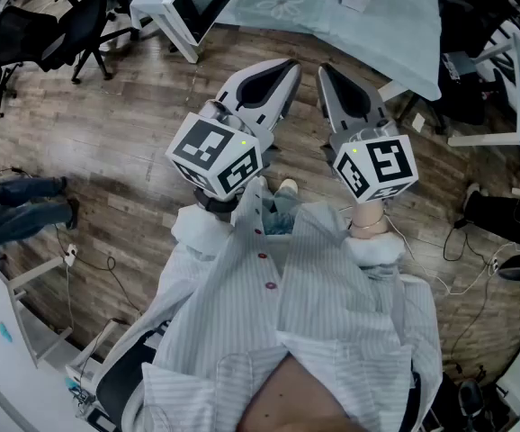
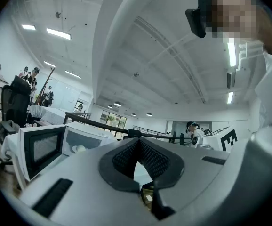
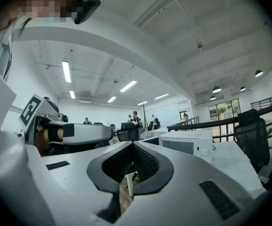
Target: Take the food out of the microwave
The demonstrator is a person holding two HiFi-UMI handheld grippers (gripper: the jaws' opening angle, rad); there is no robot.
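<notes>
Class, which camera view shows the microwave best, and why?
The left gripper view: the microwave stands with its door open, cavity facing the camera, a pale item inside. The head view cuts it off at the top edge; the right gripper view shows it only as a small white box.

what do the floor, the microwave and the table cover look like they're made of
Floor: brown wood planks or wood-look laminate; grain and seams show, slight sheen.
Microwave: smooth white casing, painted metal or plastic; dark glassy door window.
Table cover: pale cloth, matte; it drapes over the edge and carries a flower print.
</notes>
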